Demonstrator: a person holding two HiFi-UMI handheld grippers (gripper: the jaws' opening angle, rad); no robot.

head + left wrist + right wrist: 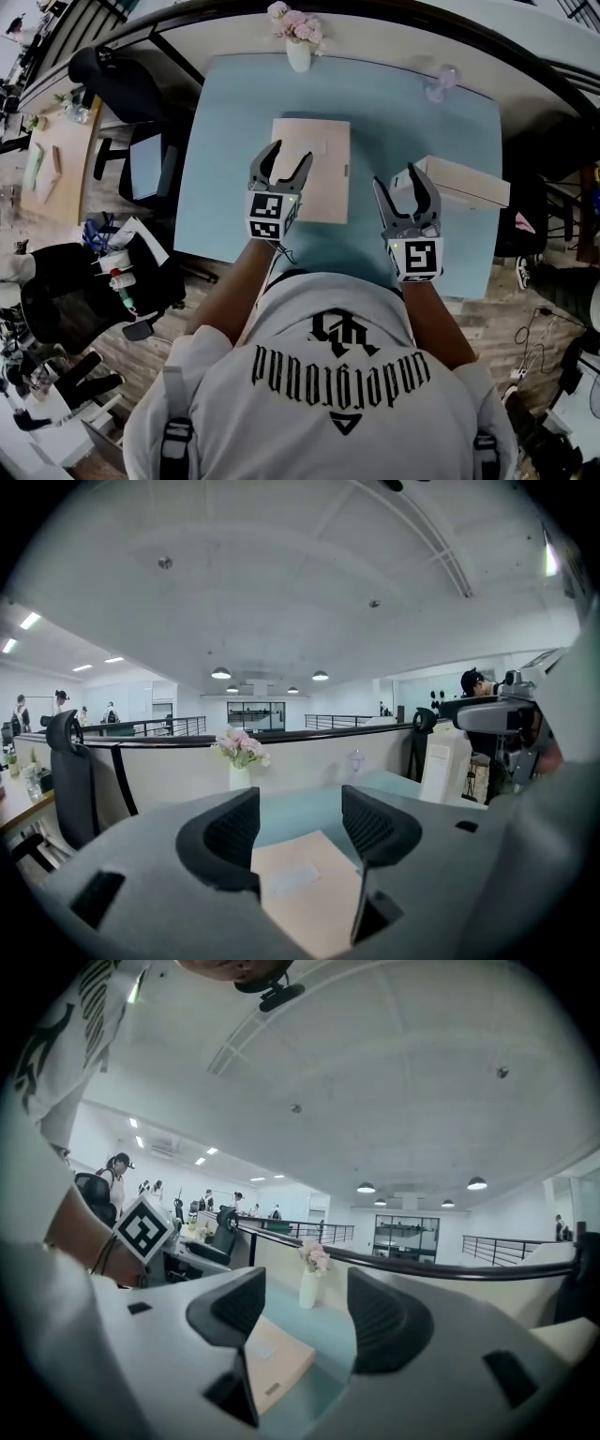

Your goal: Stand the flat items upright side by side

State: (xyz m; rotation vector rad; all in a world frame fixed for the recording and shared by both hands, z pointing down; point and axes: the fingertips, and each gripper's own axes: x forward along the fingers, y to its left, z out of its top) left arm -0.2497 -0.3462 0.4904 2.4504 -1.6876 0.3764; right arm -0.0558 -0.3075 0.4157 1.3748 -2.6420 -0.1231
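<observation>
While the flat beige box [314,159] lies flat at the middle of the pale blue counter [225,169], a paler second box [464,180] lies near the right edge. The left tool [289,155] hangs over the first box's near-left part, jaws wide apart and empty. The right tool [397,183] (also spread, gripping nothing) is just beside the second box. A flower vase [298,54] stands at the far edge.

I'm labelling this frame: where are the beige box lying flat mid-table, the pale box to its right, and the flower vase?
beige box [330,178], head view, bare top face.
pale box [464,178], head view, top face.
flower vase [298,58], head view, white body below the blooms.
</observation>
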